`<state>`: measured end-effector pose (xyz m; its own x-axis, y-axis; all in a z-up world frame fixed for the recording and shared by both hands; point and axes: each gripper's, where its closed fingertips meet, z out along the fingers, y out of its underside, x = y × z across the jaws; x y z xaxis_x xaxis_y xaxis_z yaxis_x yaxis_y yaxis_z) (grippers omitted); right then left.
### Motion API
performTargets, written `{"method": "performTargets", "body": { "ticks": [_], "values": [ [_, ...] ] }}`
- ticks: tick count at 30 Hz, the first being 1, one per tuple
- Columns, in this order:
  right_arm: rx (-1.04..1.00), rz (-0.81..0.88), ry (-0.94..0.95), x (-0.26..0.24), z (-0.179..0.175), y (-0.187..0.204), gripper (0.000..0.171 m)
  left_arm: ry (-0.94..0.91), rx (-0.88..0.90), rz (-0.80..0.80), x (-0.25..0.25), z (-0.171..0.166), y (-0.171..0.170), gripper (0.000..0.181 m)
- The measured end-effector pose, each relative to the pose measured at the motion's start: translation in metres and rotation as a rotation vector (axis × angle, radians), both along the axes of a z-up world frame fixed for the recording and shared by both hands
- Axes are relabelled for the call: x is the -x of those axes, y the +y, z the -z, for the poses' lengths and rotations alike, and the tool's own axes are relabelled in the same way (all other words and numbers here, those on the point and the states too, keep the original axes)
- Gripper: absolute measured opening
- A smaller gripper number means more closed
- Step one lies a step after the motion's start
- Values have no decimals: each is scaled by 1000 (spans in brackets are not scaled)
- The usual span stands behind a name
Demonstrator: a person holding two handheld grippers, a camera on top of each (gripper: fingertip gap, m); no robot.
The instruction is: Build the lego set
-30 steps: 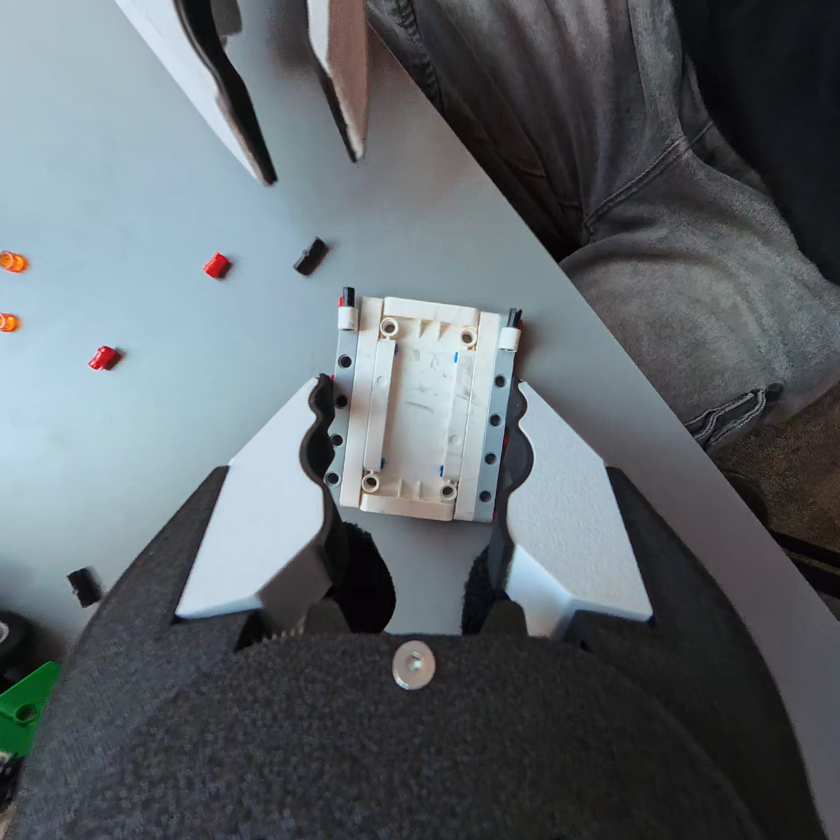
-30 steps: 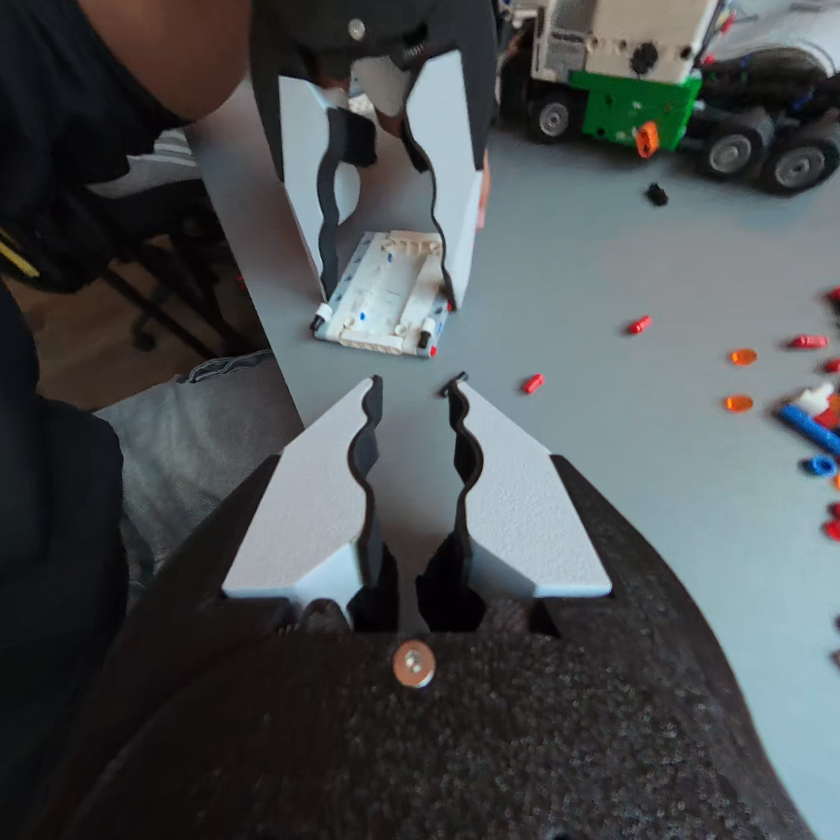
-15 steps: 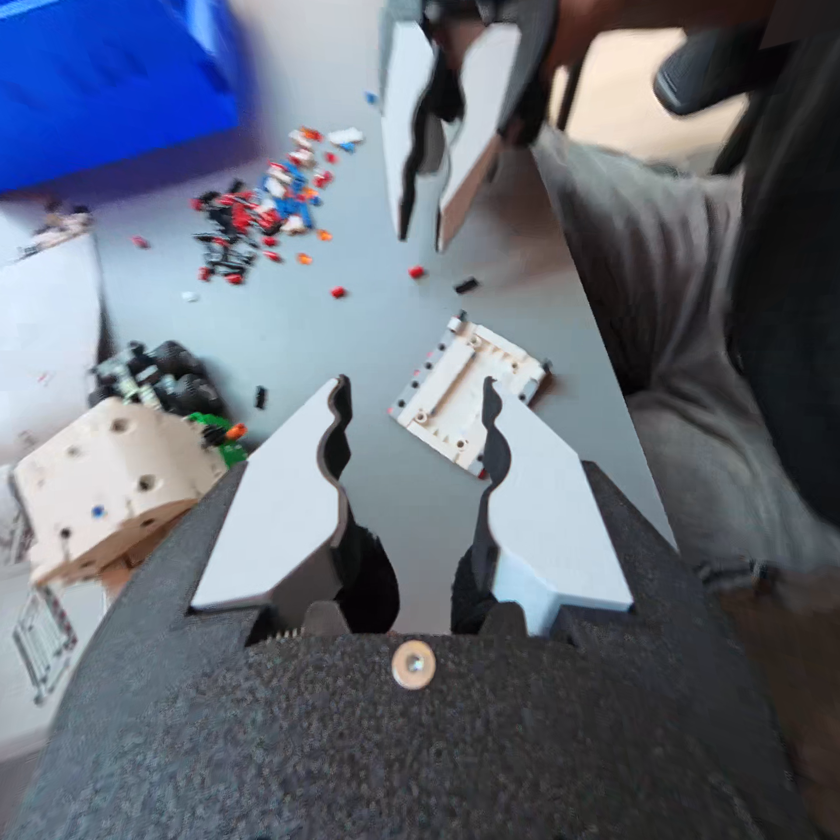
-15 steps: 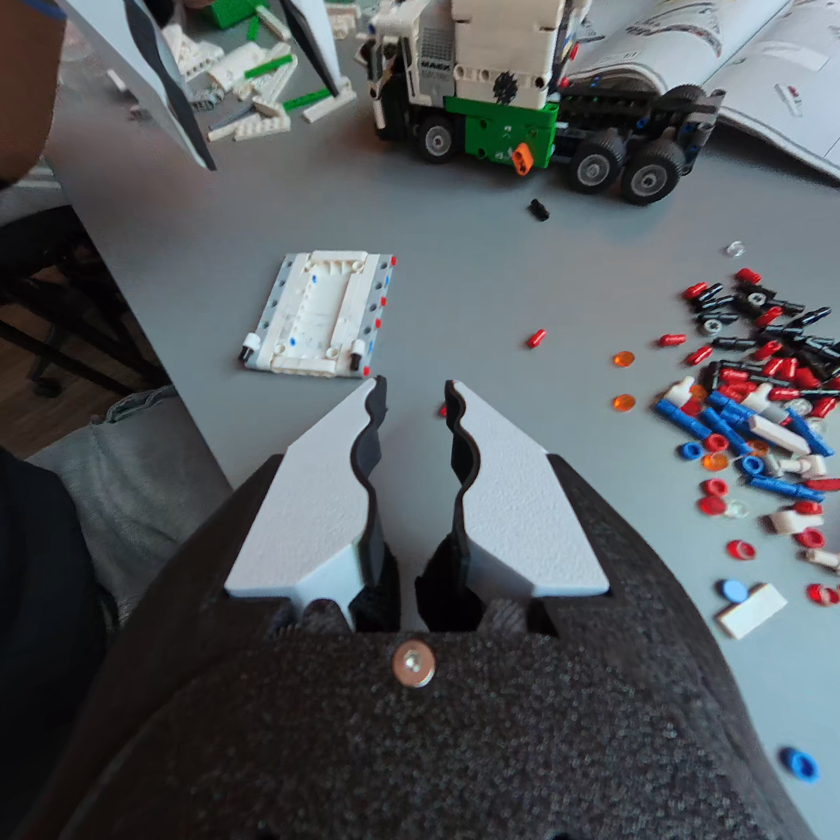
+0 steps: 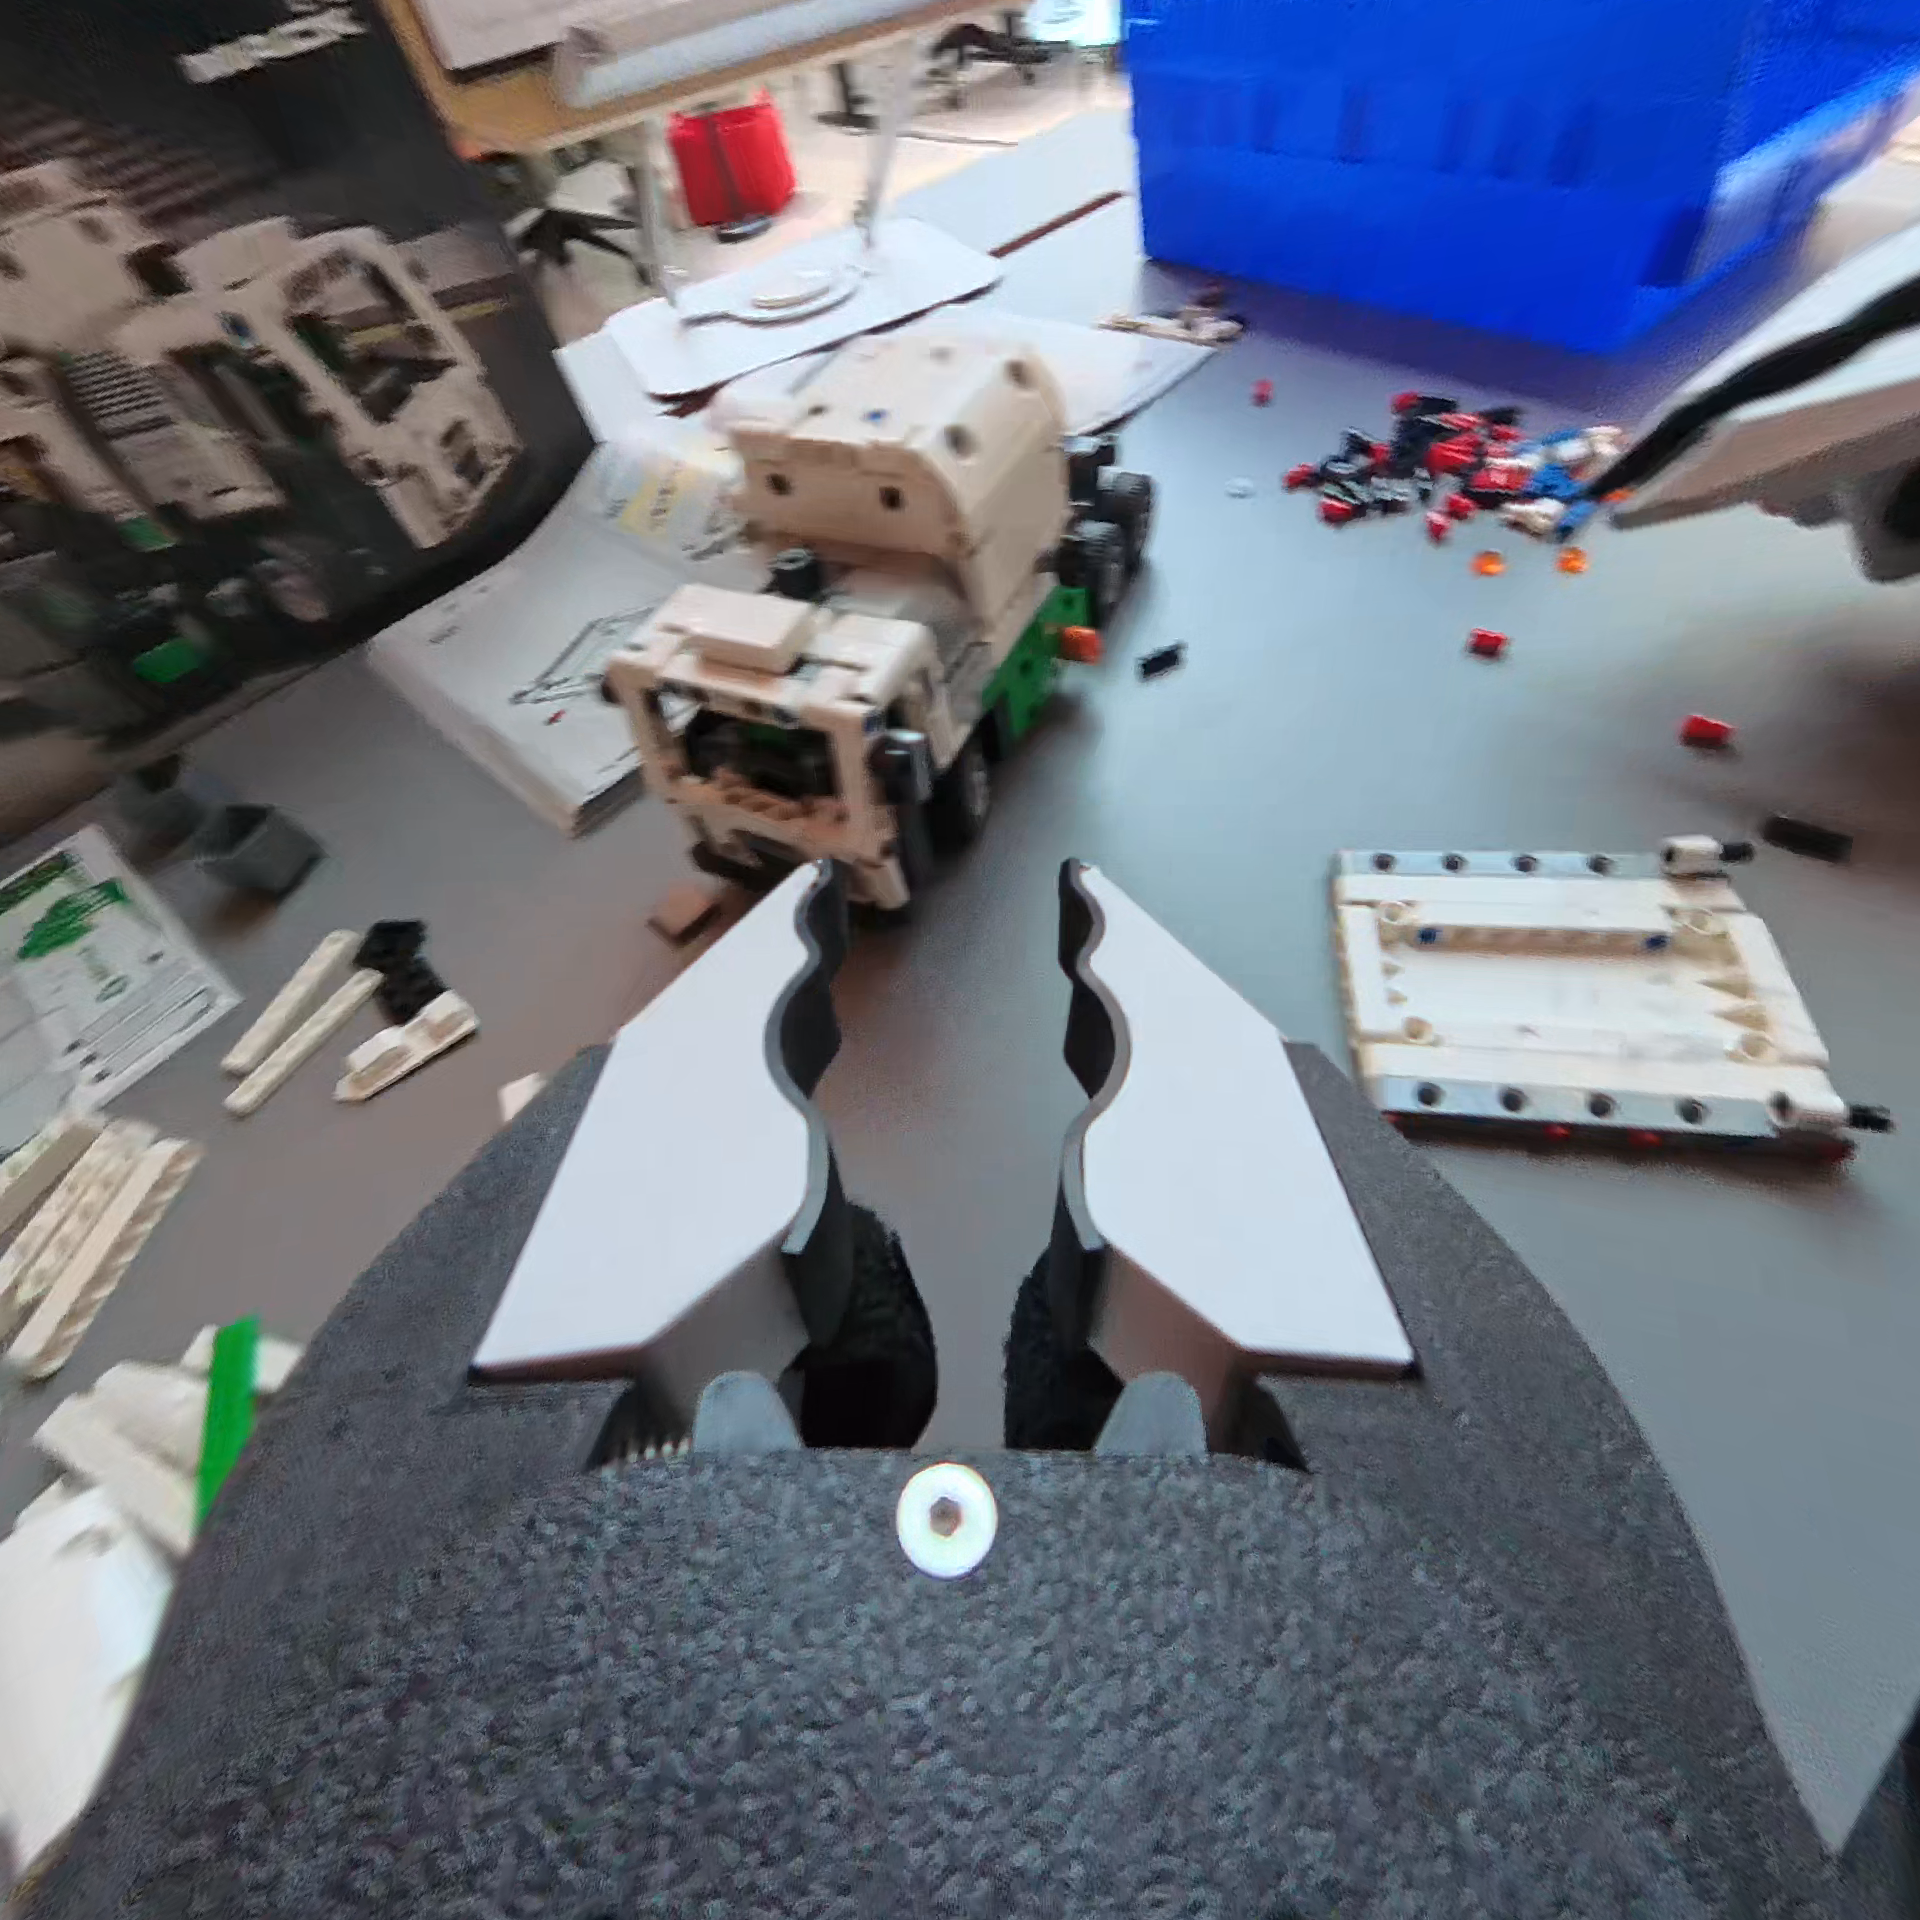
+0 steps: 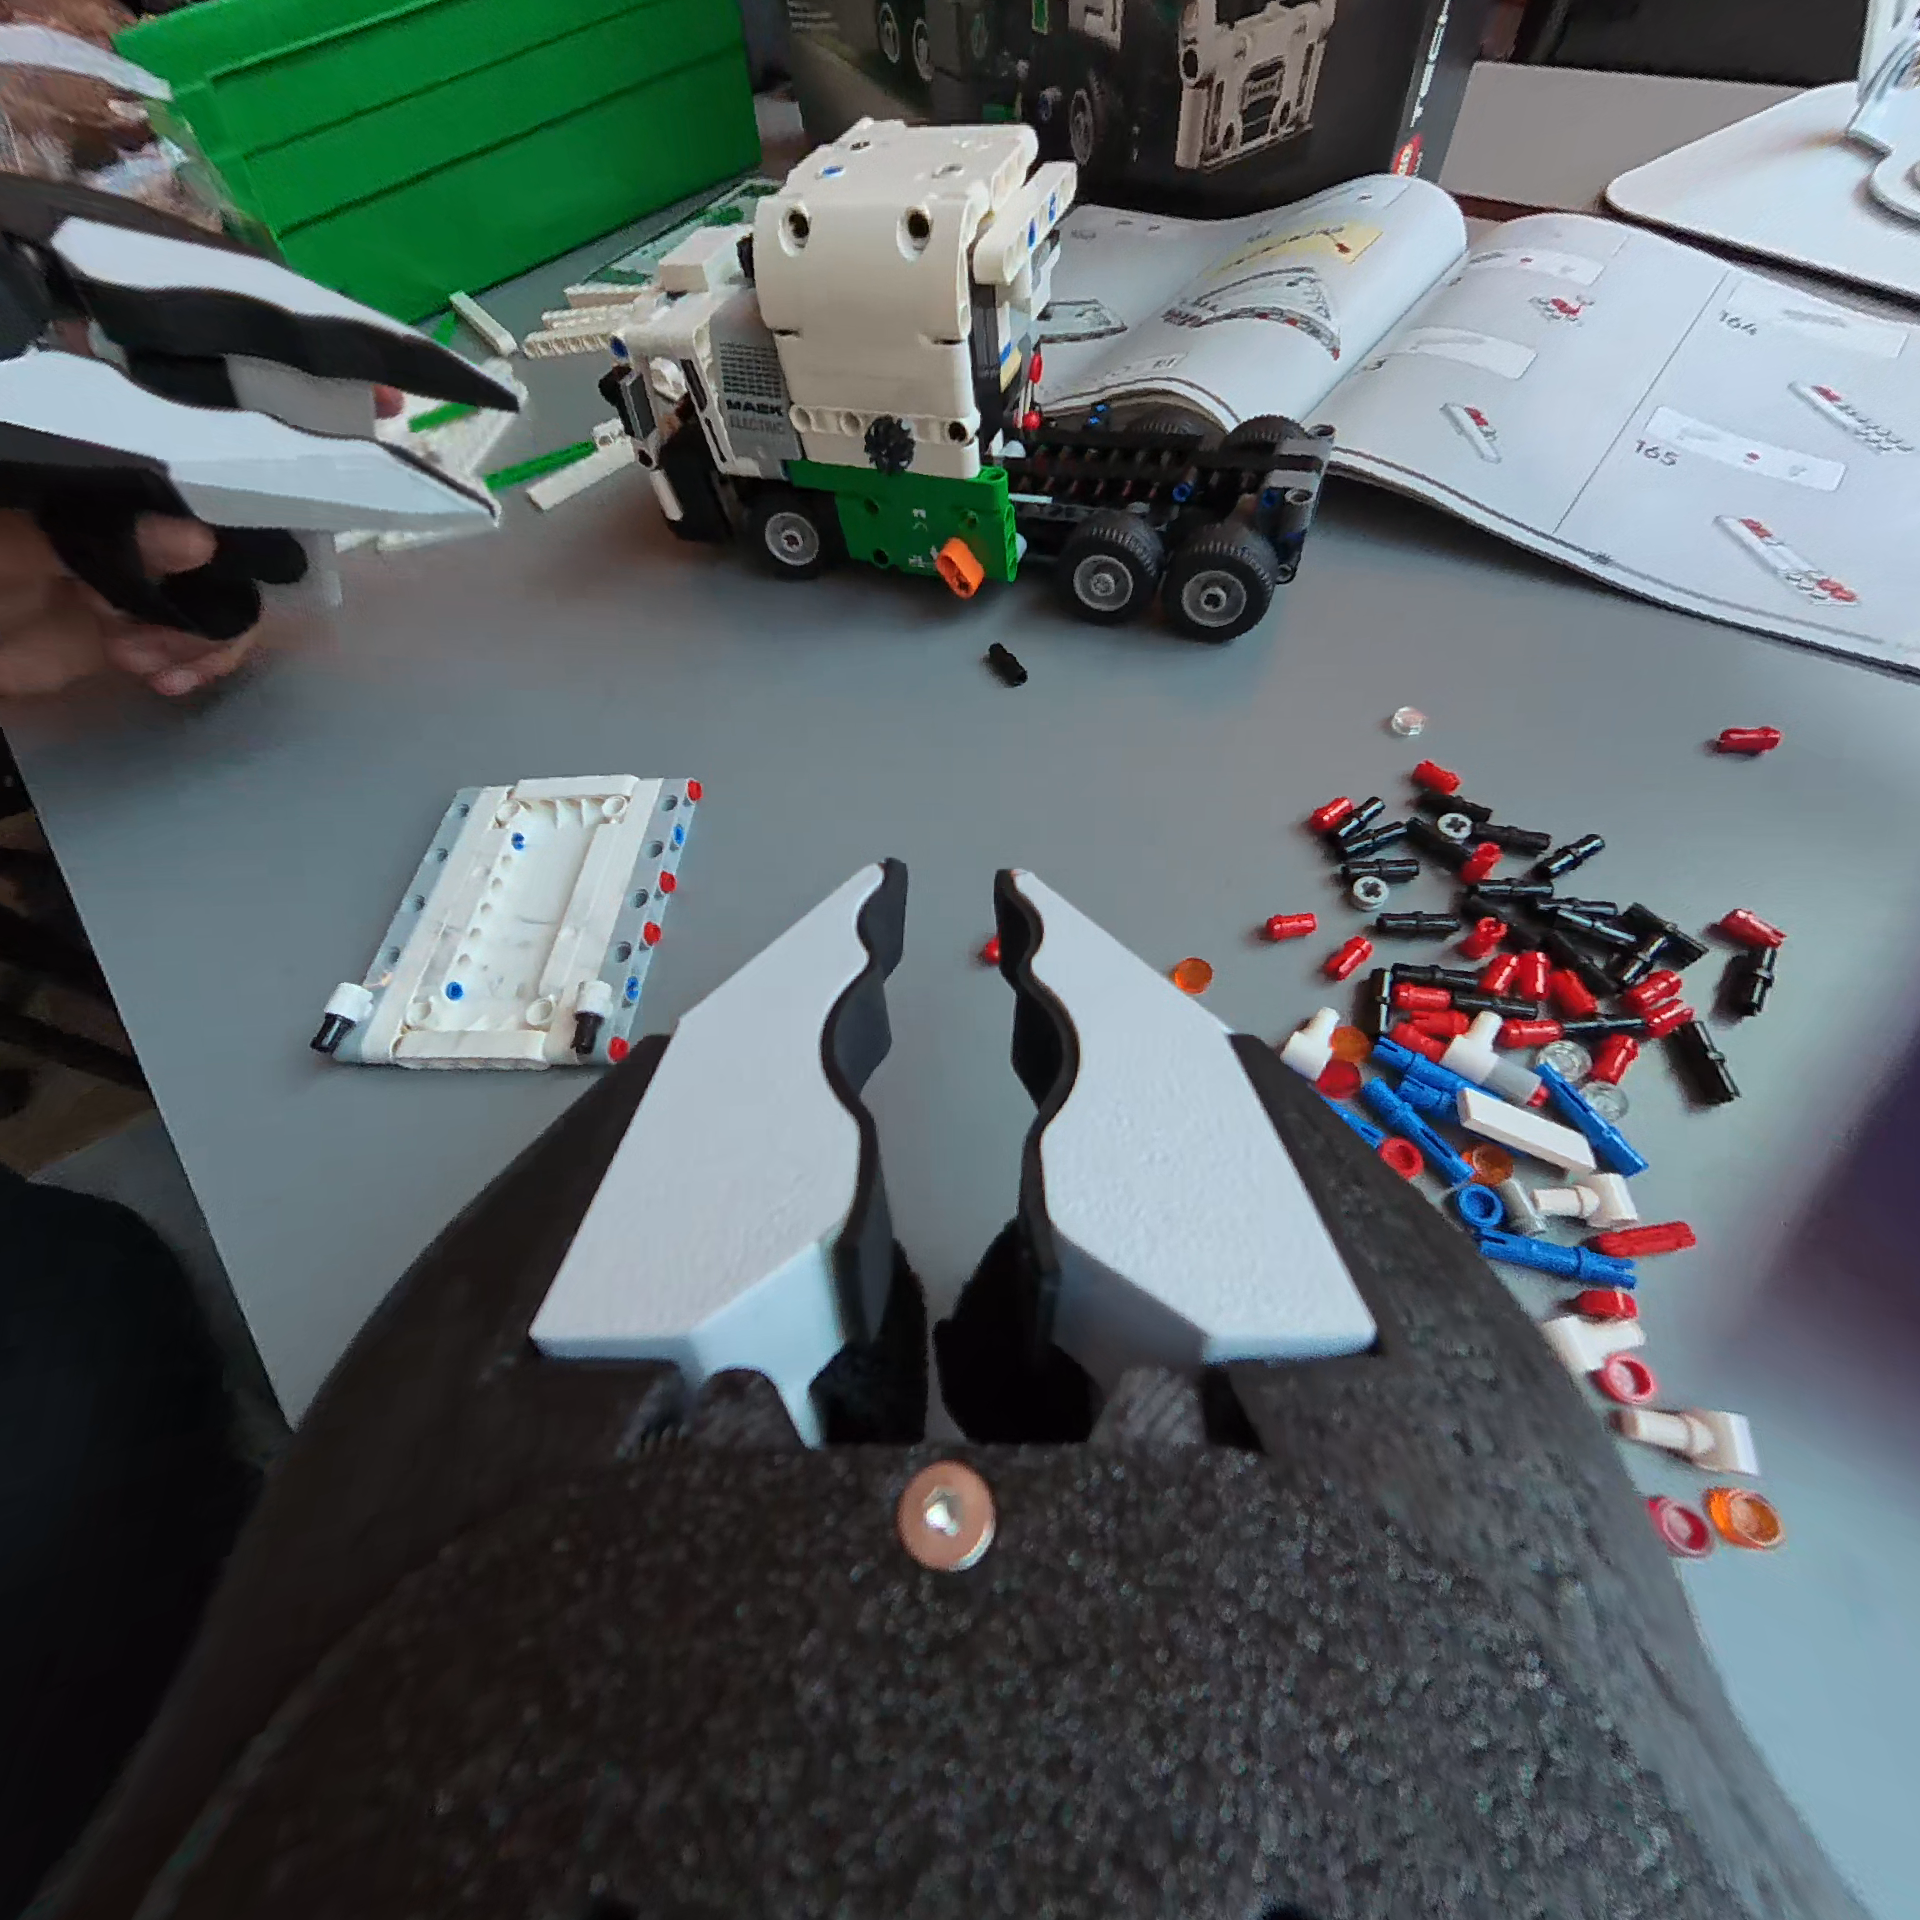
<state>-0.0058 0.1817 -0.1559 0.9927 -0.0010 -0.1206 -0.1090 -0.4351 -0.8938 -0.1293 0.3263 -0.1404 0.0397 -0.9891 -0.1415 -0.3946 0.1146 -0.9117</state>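
A flat white and grey lego panel lies on the grey table, right of my left gripper; it also shows in the right wrist view. My left gripper is open and empty, raised above the table and facing the white and green lego truck. My right gripper is open and empty, above the table between the panel and a pile of red, black and blue pins. The truck stands beyond it. The left gripper shows at far left there.
An open instruction booklet lies behind the truck. A blue bin, a green bin and the set's box stand at the back. Loose white beams lie at the left. A black pin lies near the truck. Some 20 centimetres of space lies between my two pairs of fingers. The black pin sits 12 centimetres or so from the ends of my right fingers. It is also in sight in the left wrist view.
My left gripper let go of the panel, lifted and swung left toward the truck. My right gripper rose and tilted toward the truck and pins. The panel stays on the table.
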Motion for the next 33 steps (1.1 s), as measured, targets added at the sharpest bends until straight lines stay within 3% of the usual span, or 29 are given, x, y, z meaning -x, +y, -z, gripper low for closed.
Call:
{"method": "performTargets", "body": {
  "ticks": [6,14,20,33],
  "values": [
    [-47,43,1,-11,-9,15,17,-62,270,-219,9,2,50,35],
    [48,-8,-142,-19,-4,58,20,-12,247,-309,5,13,66,33],
    [232,-180,-93,-10,25,78,22,5,282,-223,1,15,55,33],
    [308,-361,-214,-9,43,107,10,-165,167,84,-4,-17,4,28]
  ]
}}
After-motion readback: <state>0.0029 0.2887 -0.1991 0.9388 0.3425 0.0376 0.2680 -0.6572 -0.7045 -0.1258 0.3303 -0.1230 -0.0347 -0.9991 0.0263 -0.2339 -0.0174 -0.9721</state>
